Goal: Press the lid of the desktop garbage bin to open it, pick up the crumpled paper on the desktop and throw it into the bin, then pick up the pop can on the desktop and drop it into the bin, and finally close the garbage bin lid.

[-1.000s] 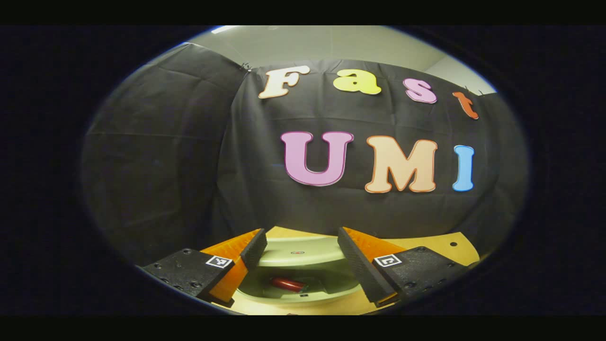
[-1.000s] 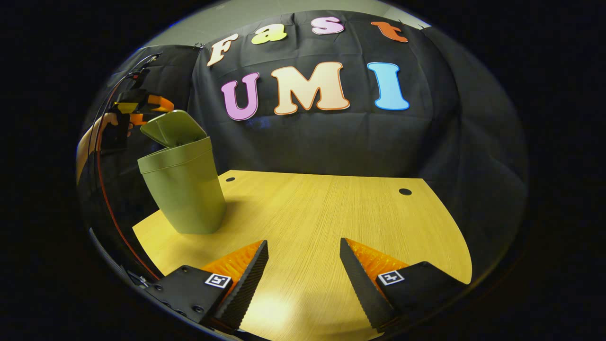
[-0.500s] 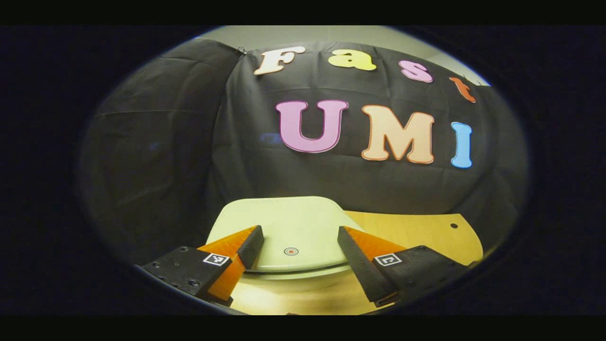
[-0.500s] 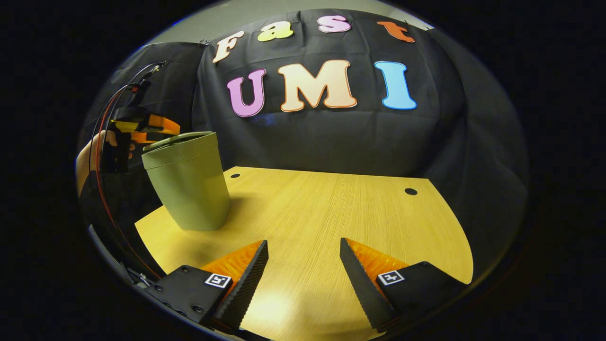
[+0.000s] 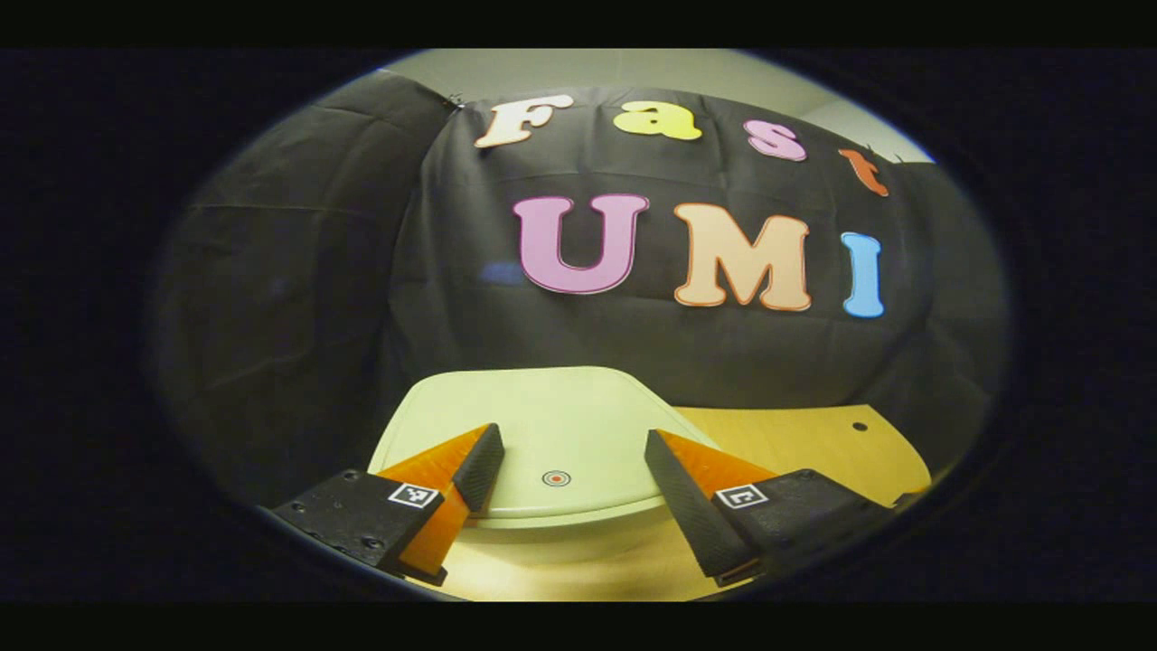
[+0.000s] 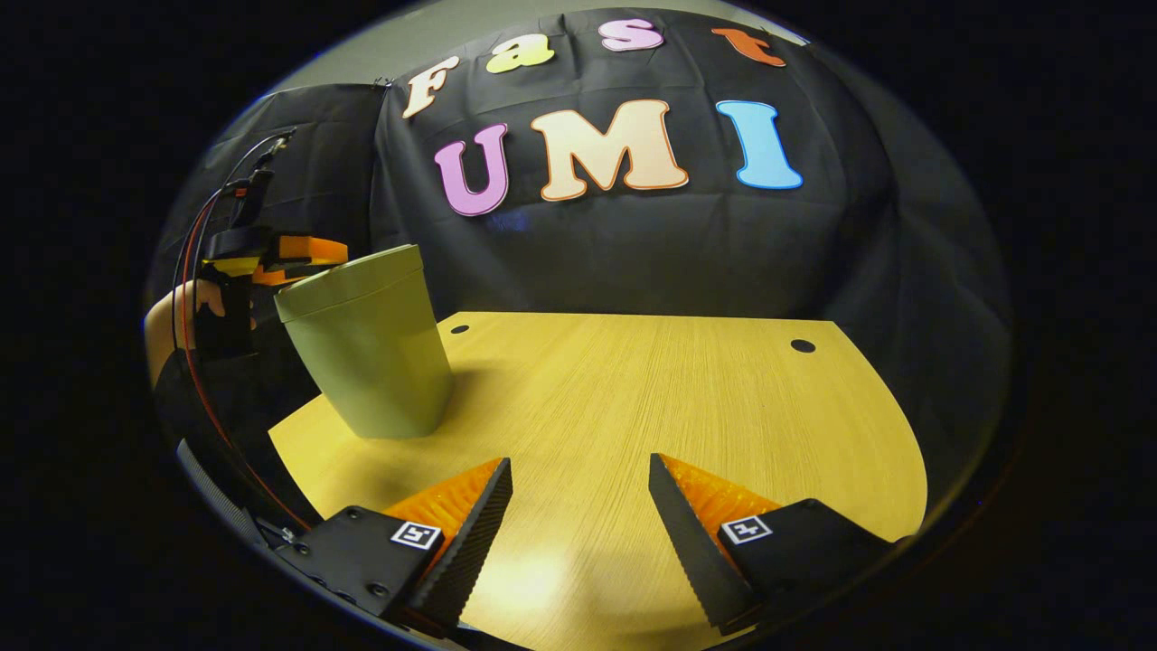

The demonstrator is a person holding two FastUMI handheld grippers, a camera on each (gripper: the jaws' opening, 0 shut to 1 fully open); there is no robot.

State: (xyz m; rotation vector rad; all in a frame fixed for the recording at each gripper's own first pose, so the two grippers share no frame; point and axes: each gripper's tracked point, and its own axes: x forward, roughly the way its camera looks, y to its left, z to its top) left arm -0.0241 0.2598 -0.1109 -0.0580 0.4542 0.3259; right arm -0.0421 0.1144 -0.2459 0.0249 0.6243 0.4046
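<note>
**A:** Right gripper view, biggest first: wooden desktop (image 6: 633,398), pale wood grain, rounded far edge, two small dark holes near the back. Black cloth wall behind it.

**B:** Bin?

**A:** Green garbage bin (image 6: 371,353) stands upright on the desktop's left part, near the left edge. Lid (image 6: 348,271) lies flat on the rim, shut.

**B:** Right gripper?

**A:** Right gripper (image 6: 578,515) jaws spread wide, nothing between them, just bare desktop. Well apart from the bin.

**B:** Left one?

**A:** In the right gripper view the left gripper (image 6: 303,258) is at the bin's far left side, level with the lid, fingers reaching over the lid edge. A hand (image 6: 181,312) holds it; red and black cables loop off its body.

**B:** Touching the lid?

**A:** Can't tell from there. In the left gripper view its fingers are wide apart, holding nothing, lid top (image 5: 542,425) between and below them. Contact not clear here either.

**B:** Anything on the lid?

**A:** Small round red-ringed mark (image 5: 556,477) near the lid's front edge, centred between the fingers.

**B:** Paper, can?

**A:** Lid is shut, so the bin's inside is hidden.
</note>
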